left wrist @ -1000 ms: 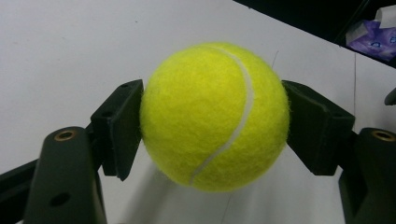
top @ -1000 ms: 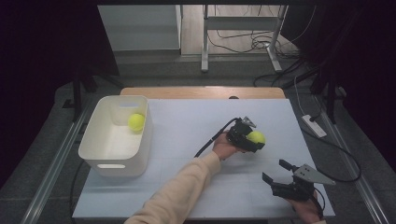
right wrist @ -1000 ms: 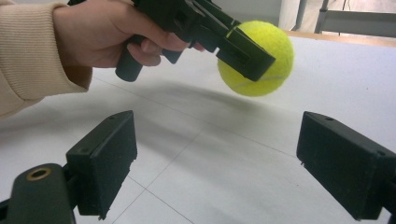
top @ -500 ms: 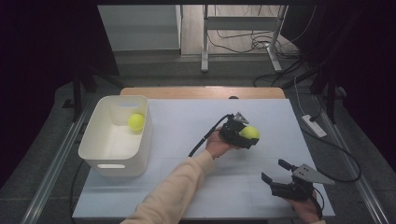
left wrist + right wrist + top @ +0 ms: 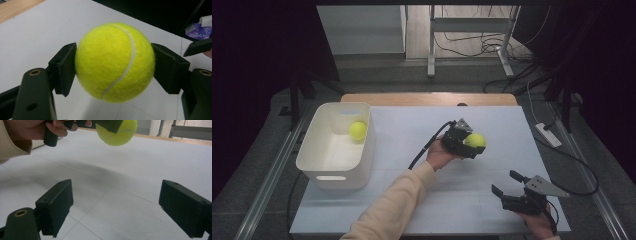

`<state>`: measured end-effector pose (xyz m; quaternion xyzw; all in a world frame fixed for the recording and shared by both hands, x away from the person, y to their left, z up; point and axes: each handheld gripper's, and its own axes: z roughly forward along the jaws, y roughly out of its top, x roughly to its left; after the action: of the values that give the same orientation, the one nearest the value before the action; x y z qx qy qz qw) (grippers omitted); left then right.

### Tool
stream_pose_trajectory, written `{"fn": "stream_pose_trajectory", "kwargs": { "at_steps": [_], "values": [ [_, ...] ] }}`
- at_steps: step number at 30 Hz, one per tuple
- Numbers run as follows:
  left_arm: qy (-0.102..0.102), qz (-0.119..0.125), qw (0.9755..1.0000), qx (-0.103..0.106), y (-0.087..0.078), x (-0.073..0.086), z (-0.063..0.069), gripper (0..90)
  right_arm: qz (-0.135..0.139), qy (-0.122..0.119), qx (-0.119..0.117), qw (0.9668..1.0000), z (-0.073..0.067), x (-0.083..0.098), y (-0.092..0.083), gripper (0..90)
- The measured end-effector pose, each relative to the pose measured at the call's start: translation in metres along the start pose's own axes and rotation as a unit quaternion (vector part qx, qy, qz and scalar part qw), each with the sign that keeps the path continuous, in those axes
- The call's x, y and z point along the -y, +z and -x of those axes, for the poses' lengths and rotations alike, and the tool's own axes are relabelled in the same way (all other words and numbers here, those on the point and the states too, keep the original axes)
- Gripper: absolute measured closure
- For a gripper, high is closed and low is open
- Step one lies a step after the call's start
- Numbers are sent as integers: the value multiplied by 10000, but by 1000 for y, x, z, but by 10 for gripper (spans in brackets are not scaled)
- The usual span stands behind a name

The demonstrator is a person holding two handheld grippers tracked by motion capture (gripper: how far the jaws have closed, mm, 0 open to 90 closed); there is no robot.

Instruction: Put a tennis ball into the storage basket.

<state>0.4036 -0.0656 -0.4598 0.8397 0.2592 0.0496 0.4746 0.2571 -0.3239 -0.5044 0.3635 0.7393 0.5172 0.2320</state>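
Jaws of the left gripper point(image 5: 466, 141) are clenched on a yellow ball point(image 5: 475, 140), 1 pad pressed to each side of it, as the left gripper view shows close up: the ball point(image 5: 114, 62) sits squarely between the 2 black pads with its white seam curving down the front. In that view a shadow lies on the bench point(image 5: 37, 32) under the ball, and bench surface shows below it, so it is held clear of the top. From above, this gripper is over the middle of the white bench point(image 5: 412, 125), held by a hand point(image 5: 439, 156) with a cream sleeve point(image 5: 392, 205) coming up from the bottom edge.

Right gripper point(image 5: 511, 191) jaws are released, spread wide with nothing between them; the right gripper view shows bare bench point(image 5: 130, 202) in the gap. It is near the bench's front right corner, well apart from the left gripper, and looks toward the held ball point(image 5: 116, 131).

A white bin point(image 5: 335, 145) stands at the left side of the bench. A 2nd ball point(image 5: 358, 131) lies inside it, near the far right corner.
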Motion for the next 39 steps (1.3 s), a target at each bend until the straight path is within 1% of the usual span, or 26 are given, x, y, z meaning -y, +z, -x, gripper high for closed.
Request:
{"fn": "stream_pose_trajectory", "kwargs": {
  "at_steps": [3,5,8,9,19,30,32,39],
  "values": [
    [9,12,10000,-14,-3,1,-1,271,4,-5,22,10000,0,0,0,122],
    [36,89,10000,12,-8,2,-1,271,14,5,12,10000,0,0,0,122],
    [79,97,9999,30,-10,3,-1,271,11,11,15,10000,0,0,0,122],
    [58,135,9999,26,-12,3,-1,271,-2,3,11,10000,0,0,0,122],
    [120,227,9997,-9,-24,2,1,271,-5,2,23,10000,0,0,1,122],
    [126,321,9994,-31,-38,4,1,271,-7,17,26,10000,1,0,1,122],
    [102,352,9993,-37,-40,5,1,271,-8,18,26,10000,0,0,1,122],
    [138,334,9993,-72,-49,5,1,271,-12,16,33,10000,1,0,1,122]
  ]
}}
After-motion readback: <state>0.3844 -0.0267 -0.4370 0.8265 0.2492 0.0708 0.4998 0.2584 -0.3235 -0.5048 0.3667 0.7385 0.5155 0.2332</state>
